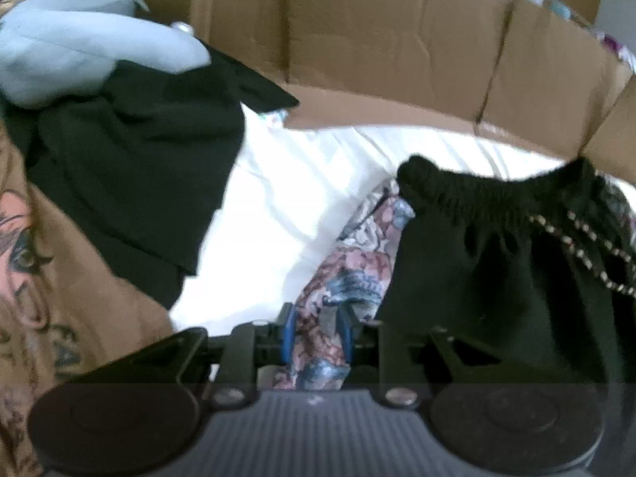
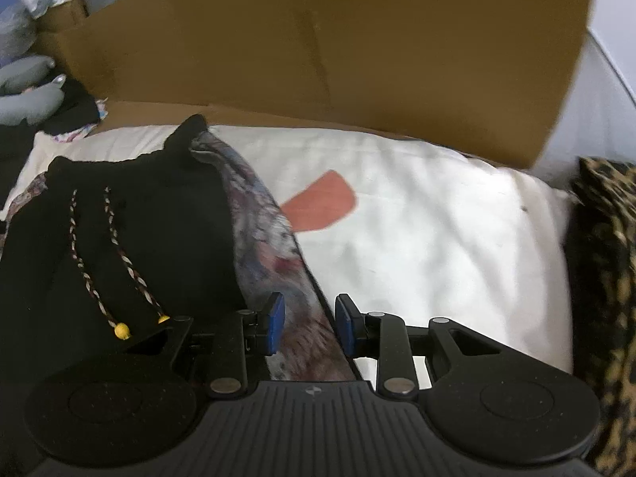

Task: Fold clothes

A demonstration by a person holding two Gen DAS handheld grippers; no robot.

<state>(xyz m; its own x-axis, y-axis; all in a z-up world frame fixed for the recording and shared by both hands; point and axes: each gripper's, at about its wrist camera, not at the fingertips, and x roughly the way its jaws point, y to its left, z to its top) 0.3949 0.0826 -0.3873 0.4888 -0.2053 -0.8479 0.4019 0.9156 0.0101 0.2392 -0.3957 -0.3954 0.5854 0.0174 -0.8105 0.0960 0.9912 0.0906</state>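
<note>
A pair of black shorts (image 1: 477, 278) (image 2: 139, 218) with a gathered waistband and a braided drawstring (image 2: 115, 246) tipped with yellow beads lies on white bedding (image 2: 437, 238). Along each side of them runs a strip of pink-and-blue patterned cloth (image 1: 349, 278) (image 2: 258, 218). My left gripper (image 1: 317, 334) straddles the strip at the shorts' left side; its blue pads stand slightly apart with the cloth between them. My right gripper (image 2: 310, 326) is open over the strip at the shorts' right side, and the cloth lies loose between its pads.
A cardboard box wall (image 1: 377, 39) (image 2: 318, 59) rises just behind the bedding. To the left are piled a black garment (image 1: 139, 167), a light blue one (image 1: 79, 47) and a brown printed shirt (image 1: 39, 278). A leopard-print cloth (image 2: 604, 278) lies at the right edge. An orange patch (image 2: 322, 202) shows on the white.
</note>
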